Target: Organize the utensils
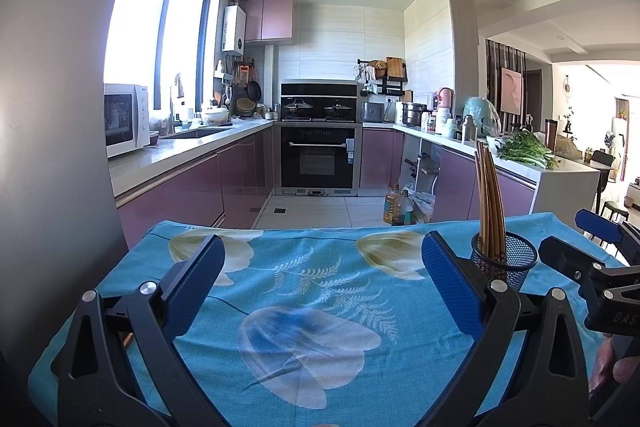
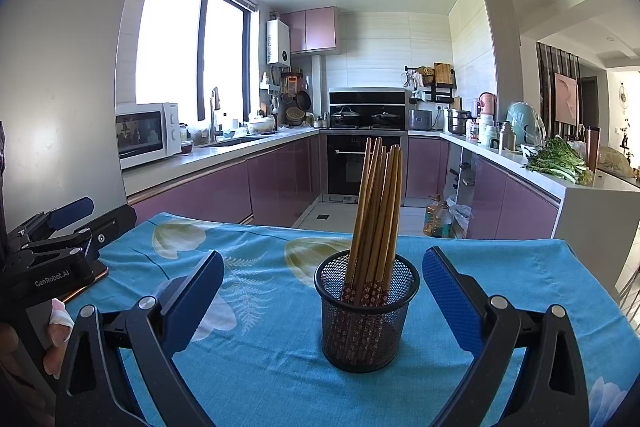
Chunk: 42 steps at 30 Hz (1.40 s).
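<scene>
Standing upright: chopsticks in the mesh cup.
Both my grippers' fingers spread wide, holding nothing.

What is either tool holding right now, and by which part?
Nothing is held. The left tool and right tool are both open and empty; the chopsticks stand in the mesh holder, untouched between the right tool's fingers.

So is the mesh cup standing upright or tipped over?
Upright: the mesh cup sits flat on the tablecloth, chopsticks pointing up out of it.
</scene>
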Available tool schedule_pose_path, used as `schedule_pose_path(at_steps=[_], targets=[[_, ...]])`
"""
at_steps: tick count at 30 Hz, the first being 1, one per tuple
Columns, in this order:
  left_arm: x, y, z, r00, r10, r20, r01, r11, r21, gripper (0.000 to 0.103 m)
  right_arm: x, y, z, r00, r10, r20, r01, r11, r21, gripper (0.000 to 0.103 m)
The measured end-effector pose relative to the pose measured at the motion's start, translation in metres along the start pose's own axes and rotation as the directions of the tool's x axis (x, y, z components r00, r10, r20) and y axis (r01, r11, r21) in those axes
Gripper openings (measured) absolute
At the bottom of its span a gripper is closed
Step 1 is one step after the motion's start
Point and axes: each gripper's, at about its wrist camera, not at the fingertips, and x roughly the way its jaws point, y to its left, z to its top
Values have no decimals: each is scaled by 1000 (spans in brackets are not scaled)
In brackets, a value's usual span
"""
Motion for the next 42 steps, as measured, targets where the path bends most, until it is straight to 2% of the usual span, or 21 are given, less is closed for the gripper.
schedule_pose_path(at_steps=[42], targets=[[0,0,-1,1000,0,1,0,1000,0,97,3,2,0,1000,-4,4,4,1000,15,96]])
